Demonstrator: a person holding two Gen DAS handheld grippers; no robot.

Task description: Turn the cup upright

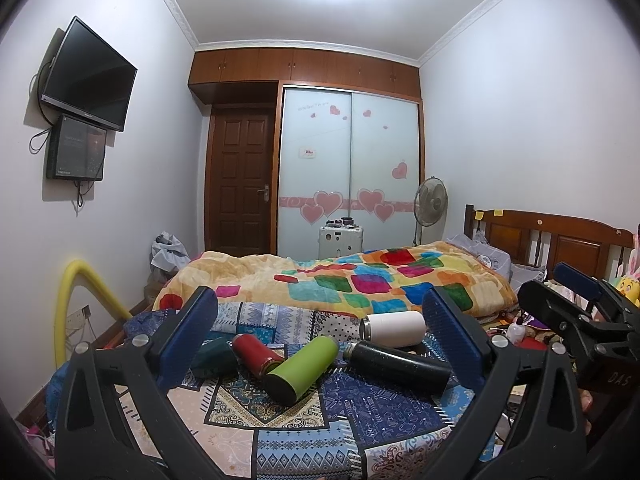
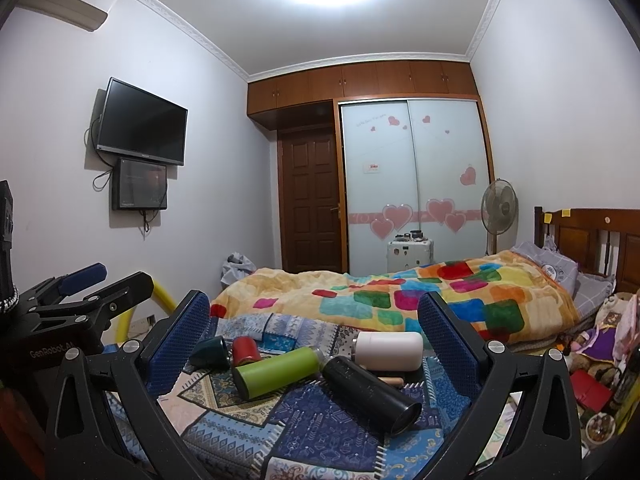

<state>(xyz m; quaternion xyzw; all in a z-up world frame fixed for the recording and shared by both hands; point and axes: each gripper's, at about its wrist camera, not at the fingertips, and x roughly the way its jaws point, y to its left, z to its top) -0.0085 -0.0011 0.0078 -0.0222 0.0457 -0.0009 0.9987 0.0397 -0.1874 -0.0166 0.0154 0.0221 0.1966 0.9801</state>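
Both tools, left [image 1: 320, 320] and right [image 2: 314, 316], gape empty above five toppled cups [image 1: 302, 368].

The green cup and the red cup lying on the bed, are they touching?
Touching, it seems. In the left wrist view the green cup lies across the red cup with no gap showing; the right wrist view hides that spot.

We found five cups [image 1: 304, 374] lying on their sides on the cloth [image 1: 280, 432] — the blanket [image 1: 360, 284] behind, the wardrobe [image 1: 348, 168] farther back.
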